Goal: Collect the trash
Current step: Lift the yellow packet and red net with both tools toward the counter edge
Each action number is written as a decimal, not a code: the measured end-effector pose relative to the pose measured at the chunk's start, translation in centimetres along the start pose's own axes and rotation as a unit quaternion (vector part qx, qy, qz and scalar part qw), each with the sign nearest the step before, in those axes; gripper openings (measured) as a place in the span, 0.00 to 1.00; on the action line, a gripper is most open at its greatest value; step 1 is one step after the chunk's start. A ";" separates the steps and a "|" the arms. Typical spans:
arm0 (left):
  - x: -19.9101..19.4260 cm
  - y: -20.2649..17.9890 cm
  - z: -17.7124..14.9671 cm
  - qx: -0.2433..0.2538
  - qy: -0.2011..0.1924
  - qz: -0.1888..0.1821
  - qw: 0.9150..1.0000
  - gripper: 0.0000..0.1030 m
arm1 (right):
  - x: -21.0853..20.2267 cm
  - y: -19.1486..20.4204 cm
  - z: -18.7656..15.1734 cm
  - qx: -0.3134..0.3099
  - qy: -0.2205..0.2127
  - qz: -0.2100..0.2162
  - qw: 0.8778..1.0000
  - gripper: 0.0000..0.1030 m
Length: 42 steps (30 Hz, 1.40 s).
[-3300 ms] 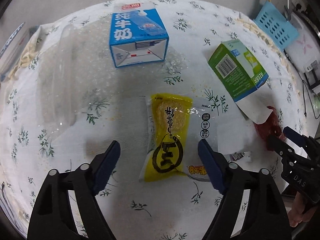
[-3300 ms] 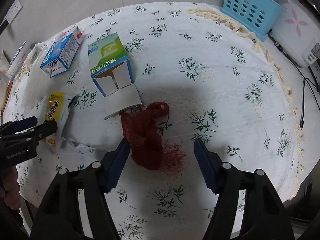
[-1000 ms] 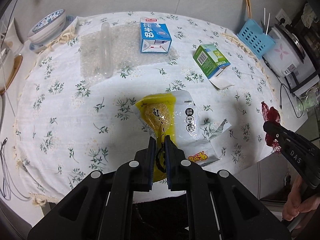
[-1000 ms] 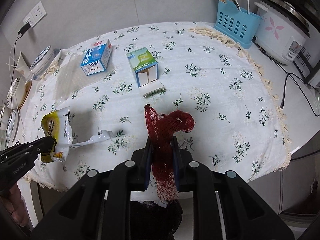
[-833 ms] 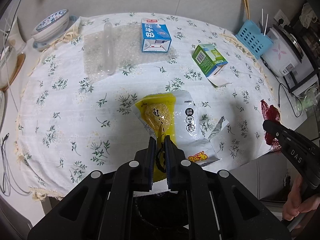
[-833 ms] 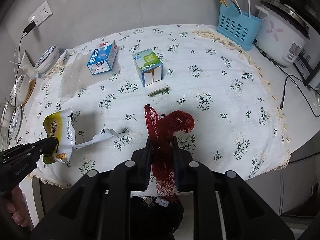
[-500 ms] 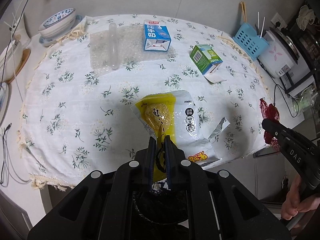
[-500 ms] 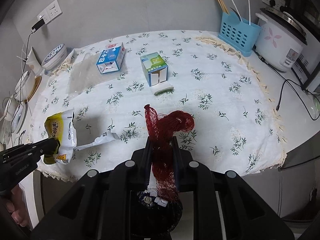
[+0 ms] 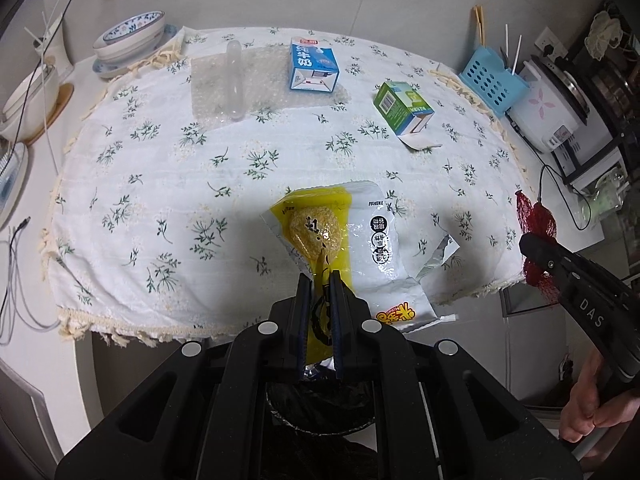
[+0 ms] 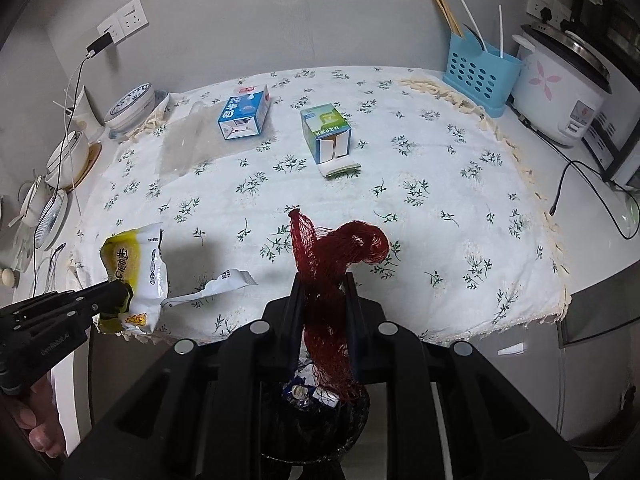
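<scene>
A: L to R pls. Far left?

B: L gripper point(image 9: 318, 280), jaws pinching the torn yellow-and-white plastic snack wrapper point(image 9: 340, 248). Wrapper's lifted off the table, hanging past the front edge of the white floral tablecloth point(image 9: 160, 184), above a black-lined trash bin point(image 9: 320, 404) seen below the jaws.

A: Middle of table?

B: Uncollected: clear plastic tube on bubble wrap point(image 9: 235, 80), blue-and-white milk carton point(image 9: 313, 65), green-and-white cardboard box w/ open flap point(image 9: 402, 108). All well apart from both grippers.

A: R side?

B: R gripper point(image 10: 323, 284), pressed onto a crumpled red mesh net bag point(image 10: 336, 248), also in the air. Bin point(image 10: 320, 420) right under it, net's tail dangling into the rim, I think.

A: Step?

B: Carry-to-bin, prob at drop point. Next: spread both jaws over the bin opening; net may snag on the pads, wrapper's light so could drift. Then back for the cartons + tube.
</scene>
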<state>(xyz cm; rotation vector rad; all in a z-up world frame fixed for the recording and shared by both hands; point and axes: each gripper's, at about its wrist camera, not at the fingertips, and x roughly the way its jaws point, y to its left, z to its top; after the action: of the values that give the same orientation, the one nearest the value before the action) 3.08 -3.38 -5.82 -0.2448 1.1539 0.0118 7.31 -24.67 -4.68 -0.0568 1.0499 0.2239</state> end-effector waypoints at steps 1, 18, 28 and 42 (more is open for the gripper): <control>-0.1 0.0 -0.2 -0.001 -0.001 0.000 1.000 0.08 | -0.1 0.0 -0.2 0.000 0.000 0.002 1.000 0.17; -2.2 -0.6 -4.5 -0.016 -0.009 -0.003 1.000 0.08 | -2.4 -0.1 -3.7 -0.009 -0.002 0.018 1.000 0.17; -2.7 -1.3 -7.9 -0.022 -0.009 -0.002 1.000 0.08 | -3.8 0.1 -6.0 -0.021 -0.001 0.028 0.999 0.17; -1.8 -1.1 -12.2 -0.024 0.005 0.006 1.000 0.08 | -2.9 -0.3 -9.4 -0.030 0.018 0.034 0.999 0.17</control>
<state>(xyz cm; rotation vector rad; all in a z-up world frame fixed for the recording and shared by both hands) -8.51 -6.64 -8.66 -0.2811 1.1670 0.0499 -2.07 -26.83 -6.91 -0.0789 1.0818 0.3174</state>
